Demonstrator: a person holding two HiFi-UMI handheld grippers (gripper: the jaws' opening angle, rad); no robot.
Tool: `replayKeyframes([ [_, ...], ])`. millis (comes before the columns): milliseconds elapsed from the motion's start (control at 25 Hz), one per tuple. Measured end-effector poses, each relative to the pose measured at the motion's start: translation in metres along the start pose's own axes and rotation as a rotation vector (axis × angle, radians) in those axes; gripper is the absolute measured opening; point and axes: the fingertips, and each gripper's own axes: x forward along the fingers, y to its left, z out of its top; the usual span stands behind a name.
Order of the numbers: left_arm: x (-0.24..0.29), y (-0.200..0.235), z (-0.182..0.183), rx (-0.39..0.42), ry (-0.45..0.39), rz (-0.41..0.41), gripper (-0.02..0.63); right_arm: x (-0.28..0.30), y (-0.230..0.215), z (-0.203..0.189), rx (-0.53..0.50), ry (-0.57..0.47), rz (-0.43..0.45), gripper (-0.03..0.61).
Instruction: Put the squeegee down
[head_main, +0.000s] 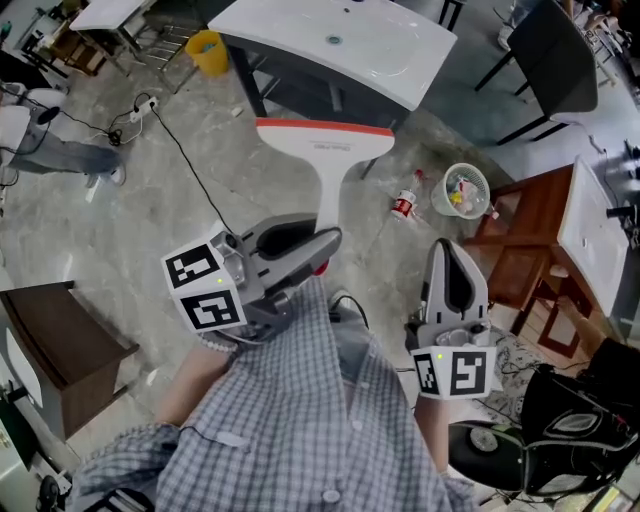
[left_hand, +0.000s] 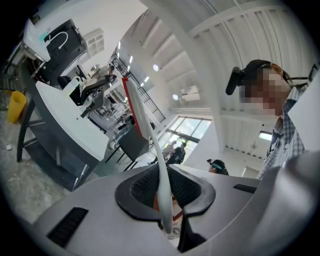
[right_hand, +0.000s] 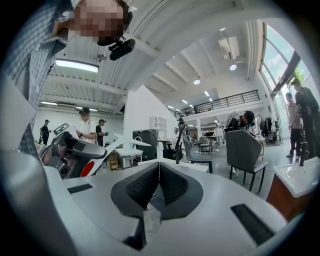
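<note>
Holding one squeegee (head_main: 326, 150), jaws of the left gripper (head_main: 318, 248) clamp its handle; the right gripper (head_main: 452, 265) has jaws together.

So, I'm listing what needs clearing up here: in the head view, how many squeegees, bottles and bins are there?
squeegee: 1
bottle: 1
bins: 2, the yellow bin and the white basket
Total: 4

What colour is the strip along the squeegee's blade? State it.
Red-orange; the strip tops the white squeegee, clearest in the head view.
</note>
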Motion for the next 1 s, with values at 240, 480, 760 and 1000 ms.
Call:
replayKeyframes([
  [240, -0.007, 0.005, 0.002, 0.004, 0.01, -0.017, 0.058, 0.002, 0.007, -0.002, 0.004, 0.0, -0.021, 0.009],
  [480, -0.016, 0.013, 0.007, -0.003, 0.028, -0.038, 0.058, 0.009, 0.021, -0.004, -0.012, 0.011, -0.042, 0.009],
  [760, -0.029, 0.008, 0.002, 0.012, 0.033, -0.053, 0.058, -0.001, 0.031, -0.007, -0.023, 0.001, -0.066, 0.009],
  [1000, -0.035, 0.008, 0.004, 0.017, 0.027, -0.058, 0.058, -0.004, 0.035, -0.008, -0.041, 0.013, -0.079, 0.009],
])
